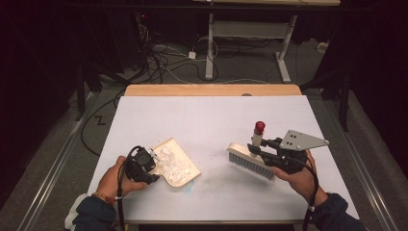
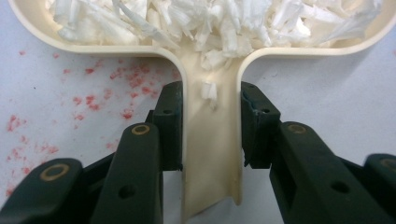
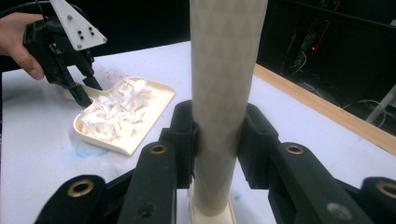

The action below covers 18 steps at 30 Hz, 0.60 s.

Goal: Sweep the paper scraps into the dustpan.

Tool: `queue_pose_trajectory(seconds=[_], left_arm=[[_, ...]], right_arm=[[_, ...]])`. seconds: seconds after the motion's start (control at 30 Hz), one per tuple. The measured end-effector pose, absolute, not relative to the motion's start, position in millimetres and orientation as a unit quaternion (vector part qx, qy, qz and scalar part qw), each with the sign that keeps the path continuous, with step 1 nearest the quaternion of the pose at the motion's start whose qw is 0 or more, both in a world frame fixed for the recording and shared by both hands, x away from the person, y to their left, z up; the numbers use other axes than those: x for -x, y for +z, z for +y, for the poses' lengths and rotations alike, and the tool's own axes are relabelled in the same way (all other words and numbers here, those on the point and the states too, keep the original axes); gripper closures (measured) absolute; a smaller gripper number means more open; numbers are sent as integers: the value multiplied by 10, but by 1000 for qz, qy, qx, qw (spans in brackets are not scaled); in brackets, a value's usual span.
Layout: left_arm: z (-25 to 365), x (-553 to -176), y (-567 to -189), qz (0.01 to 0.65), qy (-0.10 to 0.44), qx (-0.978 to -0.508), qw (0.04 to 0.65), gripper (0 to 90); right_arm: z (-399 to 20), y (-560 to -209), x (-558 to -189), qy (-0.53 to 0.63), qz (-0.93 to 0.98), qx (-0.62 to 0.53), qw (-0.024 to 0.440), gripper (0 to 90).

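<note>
A cream dustpan [image 1: 186, 175] lies left of centre on the white table, piled with white paper shreds [image 1: 169, 161]. My left gripper [image 1: 150, 169] is shut on the dustpan's short handle [image 2: 212, 149], one black pad on each side of it. The shreds [image 2: 210, 23] fill the pan just beyond the jaws. To the right a cream hand brush [image 1: 249, 162] with grey-white bristles rests bristles-down on the table. Its upright handle [image 1: 258, 137] ends in a red cap. My right gripper [image 1: 262, 150] is shut on that handle [image 3: 226, 93]. The right gripper view also takes in the dustpan [image 3: 159, 100] and the left gripper [image 3: 86, 95].
The white sheet [image 1: 207, 120] covers a wooden table whose bare strip [image 1: 211, 90] runs along the far edge. Red specks [image 2: 93, 98] and a blue smudge [image 3: 86, 151] mark the sheet near the dustpan. Cables and a desk frame [image 1: 210, 48] stand on the floor beyond.
</note>
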<state>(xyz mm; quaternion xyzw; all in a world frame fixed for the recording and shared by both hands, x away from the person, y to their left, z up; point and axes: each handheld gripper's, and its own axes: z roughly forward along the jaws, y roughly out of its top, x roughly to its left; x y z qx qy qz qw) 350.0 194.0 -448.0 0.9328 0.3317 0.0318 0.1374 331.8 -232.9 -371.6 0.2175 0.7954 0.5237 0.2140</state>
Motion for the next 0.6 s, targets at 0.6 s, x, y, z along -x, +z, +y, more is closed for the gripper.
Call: queue_pose_trajectory(seconds=[0.6], left_arm=[[1937, -3513, -4477, 339, 37, -930, 137, 634]], right_arm=[[-2883, -3648, -3187, 517, 791, -247, 216, 706]])
